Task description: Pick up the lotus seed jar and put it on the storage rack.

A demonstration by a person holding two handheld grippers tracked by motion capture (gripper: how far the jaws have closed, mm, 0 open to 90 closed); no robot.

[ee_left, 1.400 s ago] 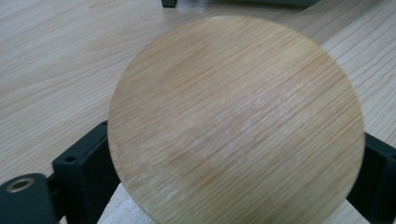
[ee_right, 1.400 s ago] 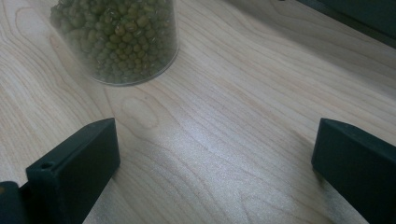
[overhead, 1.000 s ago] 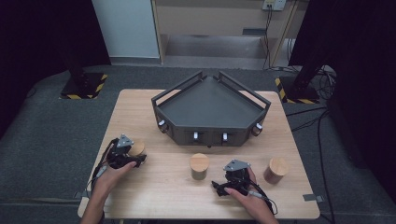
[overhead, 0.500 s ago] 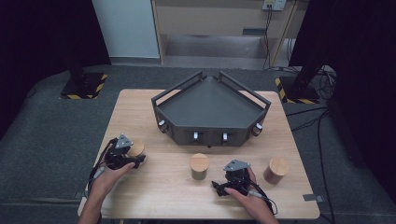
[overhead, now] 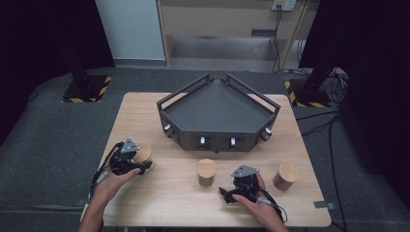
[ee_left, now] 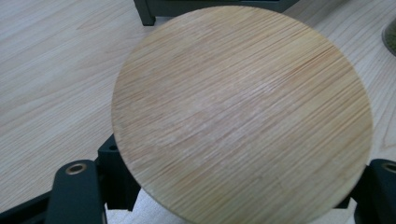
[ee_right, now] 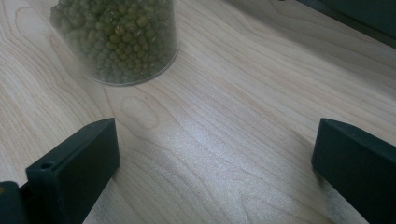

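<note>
High view: left tool [overhead: 141, 166] gripping wood-lidded jar [overhead: 142, 153] on worktop [overhead: 169, 203].
Right tool [overhead: 227, 193] resting, jaws standing apart, near bean jar [ee_right: 116, 37].

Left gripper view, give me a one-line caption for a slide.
Left gripper shut on a jar, its round bamboo lid seen from above, over the wooden table.
</note>
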